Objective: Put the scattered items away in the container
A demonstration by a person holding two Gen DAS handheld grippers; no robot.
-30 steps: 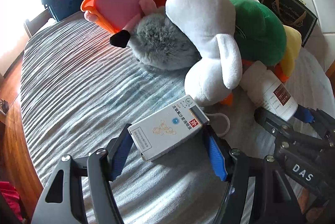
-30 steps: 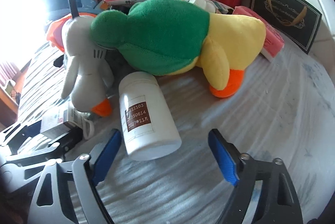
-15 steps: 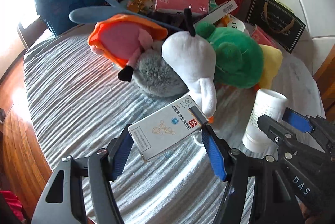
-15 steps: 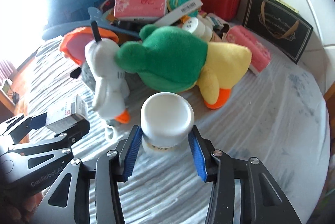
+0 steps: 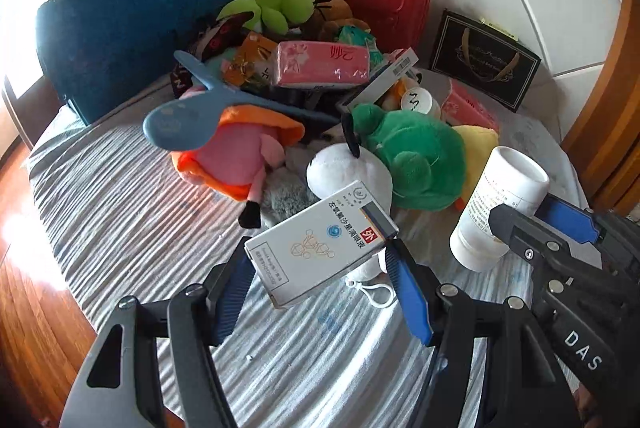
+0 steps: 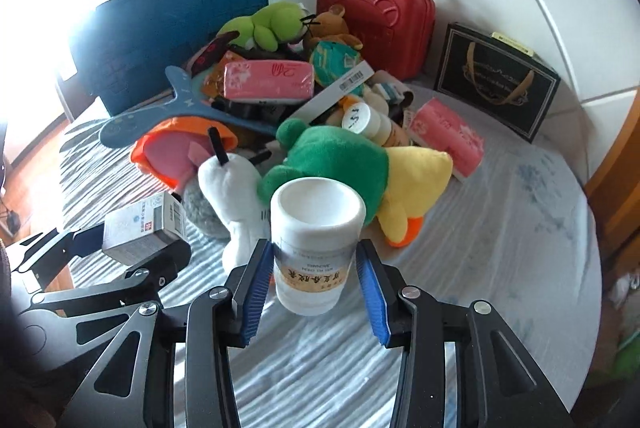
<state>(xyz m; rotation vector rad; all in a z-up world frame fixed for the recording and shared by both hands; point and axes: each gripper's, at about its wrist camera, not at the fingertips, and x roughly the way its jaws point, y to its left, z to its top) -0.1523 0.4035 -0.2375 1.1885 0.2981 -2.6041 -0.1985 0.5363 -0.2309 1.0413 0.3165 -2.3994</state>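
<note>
My left gripper [image 5: 316, 260] is shut on a white medicine box [image 5: 320, 240], held tilted above the striped bedcover [image 5: 120, 212]. In the right wrist view the same box [image 6: 144, 228] shows at the left edge. My right gripper [image 6: 314, 252] is shut on a white pill bottle [image 6: 316, 216], with both blue pads pressed on its sides. The bottle [image 5: 496, 204] hangs clear of the cover. Behind both stands a blue crate [image 5: 140, 40] with a heap of items in front of it.
A green-and-yellow plush duck [image 6: 340, 164], a white plush [image 6: 232, 188] and an orange-pink plush [image 5: 240, 156] lie just beyond the grippers. A red case [image 5: 372, 4] and a black gift bag [image 5: 484, 64] stand against the wall. A pink tissue pack [image 6: 448, 136] lies at the right.
The right gripper closed on the bottle, which lay on the cover, and lifted it. The left gripper rose with the box. Both views now look down on the heap from higher up.
</note>
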